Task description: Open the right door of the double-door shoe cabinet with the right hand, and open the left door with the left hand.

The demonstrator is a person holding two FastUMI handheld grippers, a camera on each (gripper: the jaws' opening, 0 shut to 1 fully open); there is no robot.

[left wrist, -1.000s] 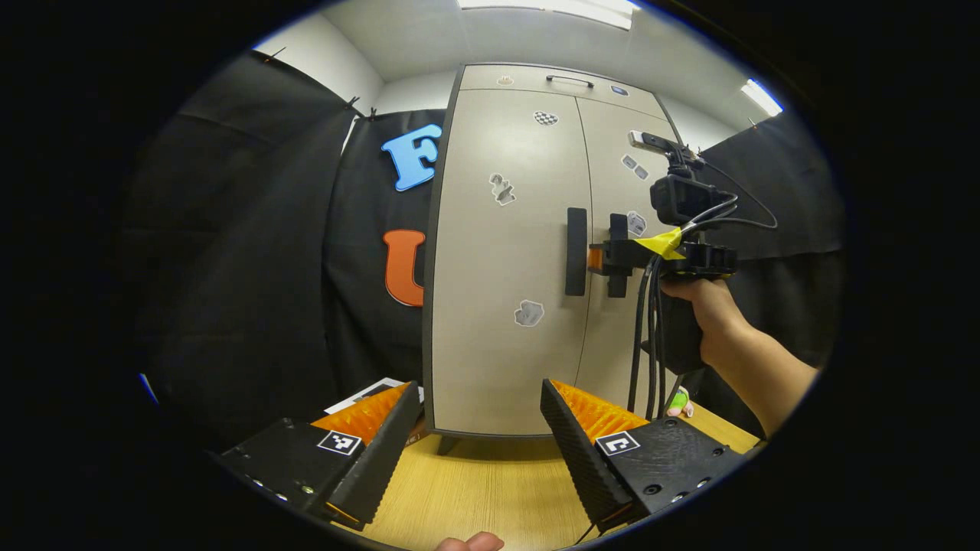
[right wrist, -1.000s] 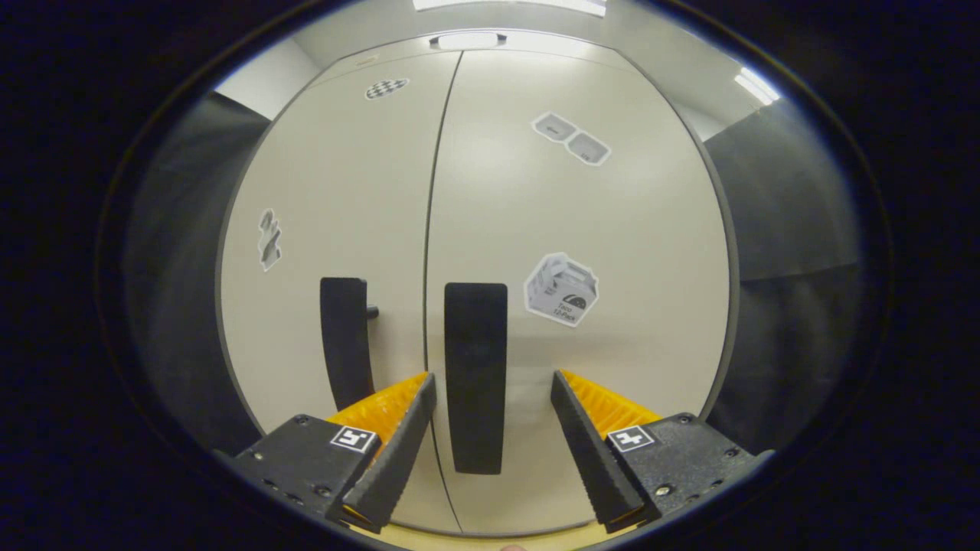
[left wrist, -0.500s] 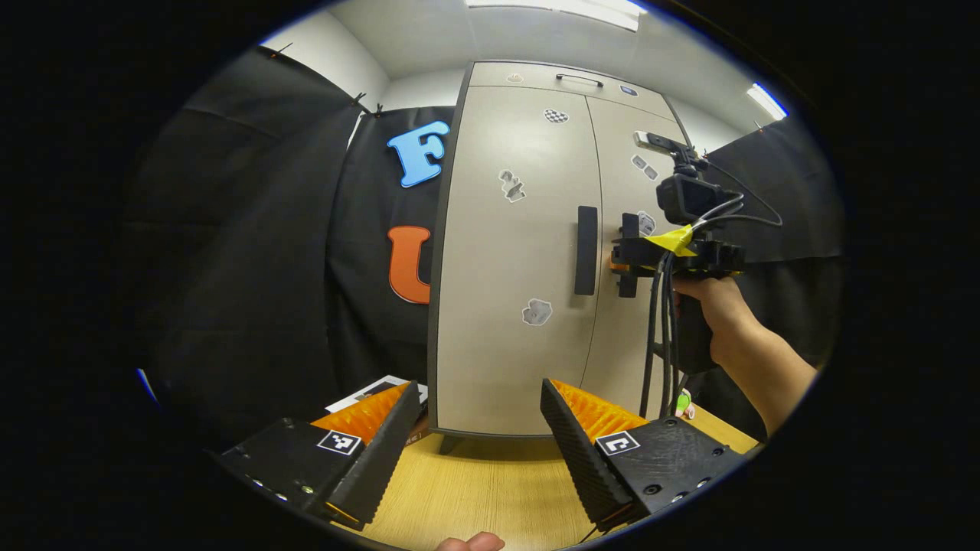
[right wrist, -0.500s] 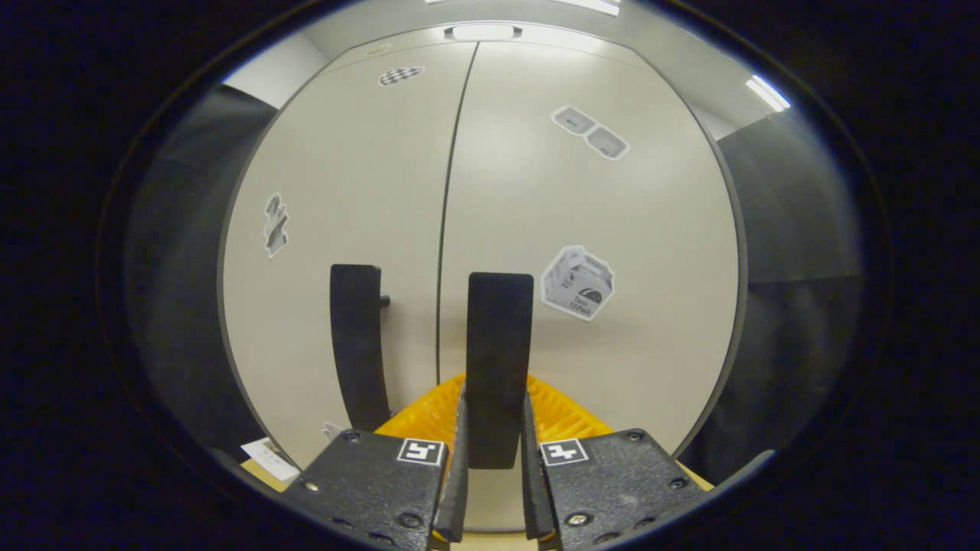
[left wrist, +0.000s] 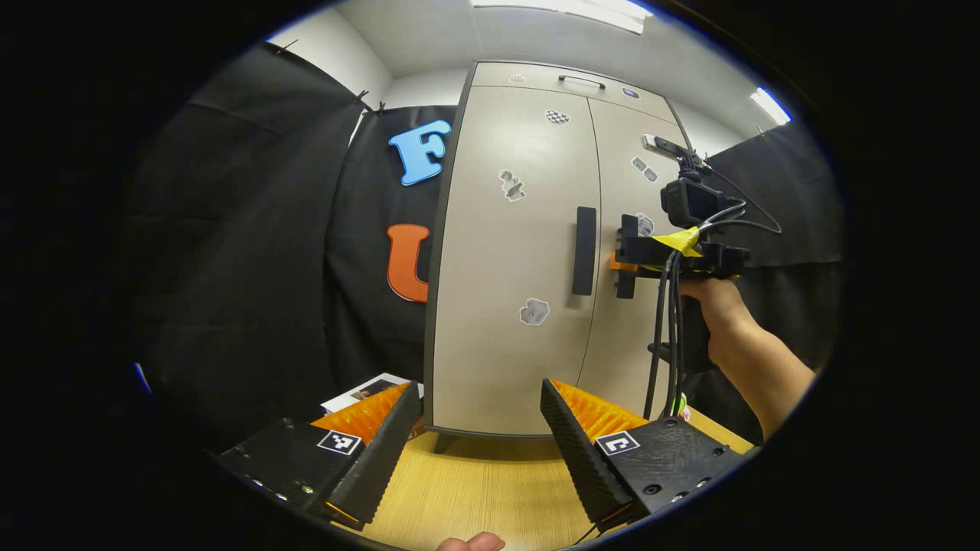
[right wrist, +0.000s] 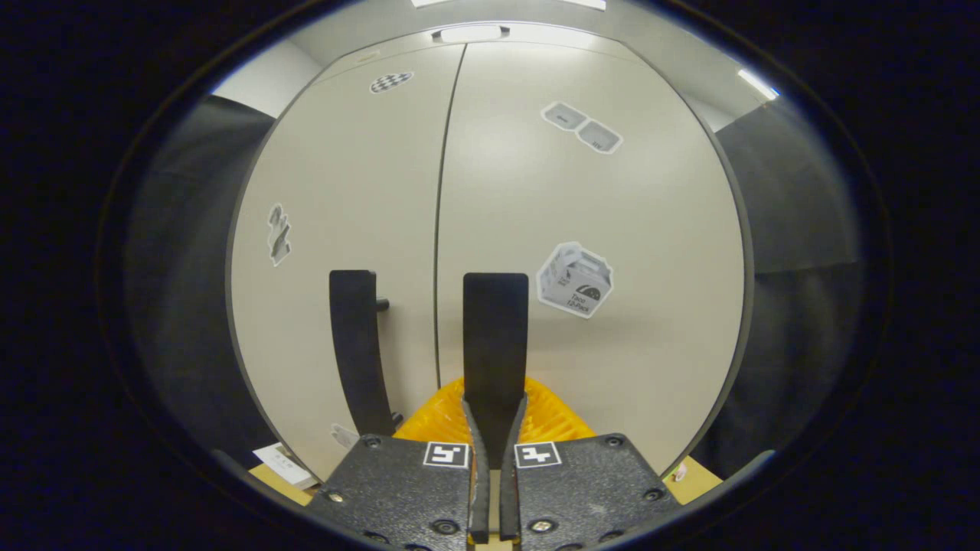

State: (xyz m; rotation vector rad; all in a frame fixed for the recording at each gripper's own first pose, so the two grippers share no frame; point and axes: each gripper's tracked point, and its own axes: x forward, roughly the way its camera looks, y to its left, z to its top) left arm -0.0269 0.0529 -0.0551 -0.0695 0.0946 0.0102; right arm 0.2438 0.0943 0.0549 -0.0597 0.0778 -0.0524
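No readable text, sticker (right wrist: pixel 574 279) print blurred

The shoe cabinet (left wrist: pixel 505 252) is pale beige with a dark grey edge, and both its doors carry small grey-and-white stickers; one at 12 o'clock on the left door (right wrist: pixel 344 199) is a black-and-white checker pattern (right wrist: pixel 390 81). The two door handles (right wrist: pixel 494 344) are plain black. The tabletop (left wrist: pixel 475 490) is light wood grain. A strip of yellow tape (left wrist: pixel 680 241) wraps the black cables (left wrist: pixel 672 329) at 3 o'clock in the left gripper view.
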